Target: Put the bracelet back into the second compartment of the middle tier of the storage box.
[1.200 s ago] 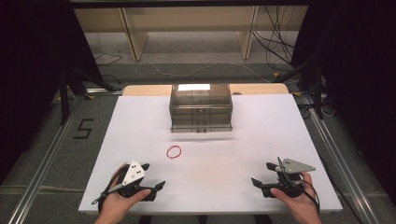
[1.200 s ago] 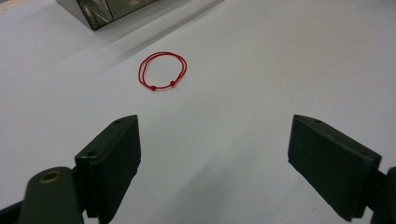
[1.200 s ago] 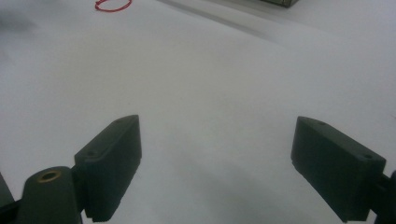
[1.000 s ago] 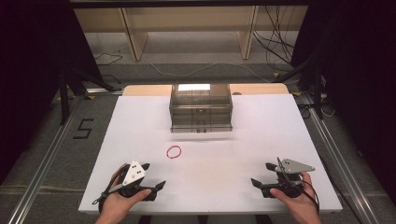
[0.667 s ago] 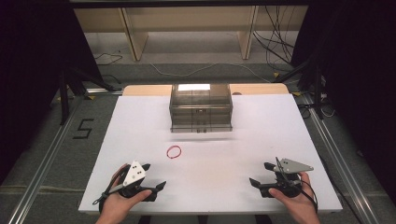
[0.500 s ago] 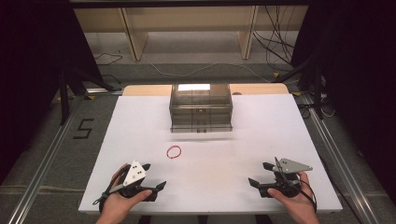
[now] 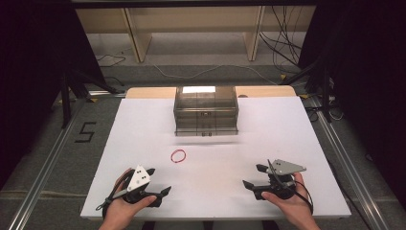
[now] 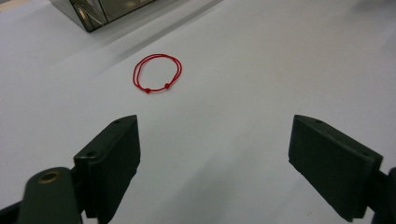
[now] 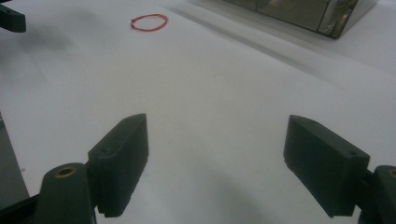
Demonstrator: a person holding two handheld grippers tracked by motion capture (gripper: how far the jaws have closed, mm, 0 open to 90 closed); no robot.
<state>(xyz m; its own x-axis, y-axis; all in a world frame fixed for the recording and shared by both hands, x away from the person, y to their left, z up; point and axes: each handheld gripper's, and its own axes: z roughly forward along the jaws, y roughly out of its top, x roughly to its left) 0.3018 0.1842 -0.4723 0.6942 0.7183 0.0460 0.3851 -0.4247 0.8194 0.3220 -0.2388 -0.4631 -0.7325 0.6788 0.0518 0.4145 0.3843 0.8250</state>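
At the near edge of the desk (image 7: 143, 124), taken left to right:

1. Left gripper (image 7: 157, 181): held low over the white sheet, jaws spread wide with nothing between them. I see no change in it over the last second or so.

2. Red string loop (image 7: 178, 155): a thin cord ring with two small knots, lying flat on the sheet, ahead of my left gripper and a little to its right; apart from both grippers. It has not shifted. In the left gripper view it lies just beyond the open jaws (image 8: 157, 73).

3. Smoky clear box (image 7: 206, 111): stands at the far middle of the desk, well beyond the loop, untouched.

4. Right gripper (image 7: 255, 176): jaws wide apart, empty. It has crept slightly leftward, the one change I can log. I read that as the start of an approach; no grasp has begun.

Surface: plain white, matte, otherwise bare; a wooden strip shows at the far edge.

Room: dim, dark drapes at both sides, floor rails, a taped "5" (image 7: 85, 132) at left, wooden frame legs and loose cables behind.
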